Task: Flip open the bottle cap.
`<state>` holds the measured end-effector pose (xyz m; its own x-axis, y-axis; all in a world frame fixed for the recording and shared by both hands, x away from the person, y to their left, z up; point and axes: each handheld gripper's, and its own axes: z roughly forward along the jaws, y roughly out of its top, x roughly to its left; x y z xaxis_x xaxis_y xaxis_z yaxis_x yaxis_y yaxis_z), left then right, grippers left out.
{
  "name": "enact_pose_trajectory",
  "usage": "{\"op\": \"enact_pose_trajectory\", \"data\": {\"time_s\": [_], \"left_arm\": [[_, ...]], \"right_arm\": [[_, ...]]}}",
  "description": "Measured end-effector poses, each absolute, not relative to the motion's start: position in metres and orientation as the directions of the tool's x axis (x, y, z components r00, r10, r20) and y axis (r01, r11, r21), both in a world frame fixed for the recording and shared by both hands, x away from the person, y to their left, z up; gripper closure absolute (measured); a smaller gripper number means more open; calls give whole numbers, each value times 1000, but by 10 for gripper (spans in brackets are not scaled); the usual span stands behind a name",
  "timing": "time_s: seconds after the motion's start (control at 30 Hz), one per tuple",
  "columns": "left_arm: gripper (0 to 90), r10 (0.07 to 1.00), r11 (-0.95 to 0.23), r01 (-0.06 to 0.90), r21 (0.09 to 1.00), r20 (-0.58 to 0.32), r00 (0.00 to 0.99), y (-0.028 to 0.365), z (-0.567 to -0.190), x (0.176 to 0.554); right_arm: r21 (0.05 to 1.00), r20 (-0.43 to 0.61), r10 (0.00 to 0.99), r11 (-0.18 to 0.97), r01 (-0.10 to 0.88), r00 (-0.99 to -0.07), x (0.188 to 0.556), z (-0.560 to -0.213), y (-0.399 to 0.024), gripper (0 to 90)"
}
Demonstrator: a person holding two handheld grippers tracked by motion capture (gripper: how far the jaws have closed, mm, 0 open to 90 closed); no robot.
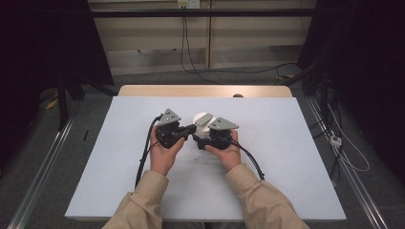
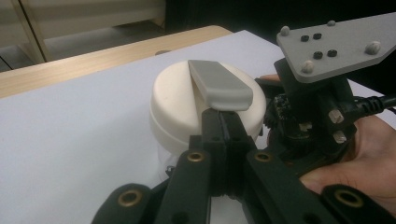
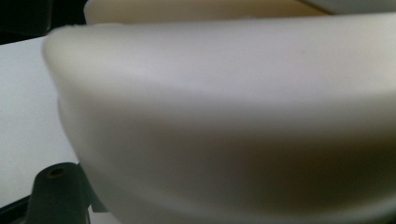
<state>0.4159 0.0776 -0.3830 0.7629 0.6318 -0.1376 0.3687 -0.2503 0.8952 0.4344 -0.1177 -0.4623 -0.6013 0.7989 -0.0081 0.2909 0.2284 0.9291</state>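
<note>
We note a counter covered by a white sheet, filling the centre and lower part of the high view; a strip of bare wood shows along its far edge, toward the top of the frame. Grey floor surrounds it, with metal rails running down the lower left and lower right. Dark curtains hang in the upper left and upper right, a pale wall panel sits at top centre, and black cables trail across the floor below it.

The white round lid sits at the centre of the counter, between the two hands. In the left gripper view we see the lid on a clear container, with a grey bar handle across its top. The handle's long axis runs from the centre of that frame toward the upper left, its near end pointing at the camera.

The left gripper has its jaws pressed together, tips at the near end of the handle; whether they pinch it we cannot tell. The right gripper lies against the lid's side, and the lid looms blurred and very close in the right gripper view. Its jaws are closed to their tightest; what they hold we cannot tell.
</note>
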Motion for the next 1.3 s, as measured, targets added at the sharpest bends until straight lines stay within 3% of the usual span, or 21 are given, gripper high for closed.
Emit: {"op": "enact_pose_trajectory", "data": {"time_s": [1.3], "left_arm": [[900,624,-254,337,907,-113,773,59,-357,434]], "right_arm": [[929,-10,802,229,292,-597,434,-462,-117,186]]}}
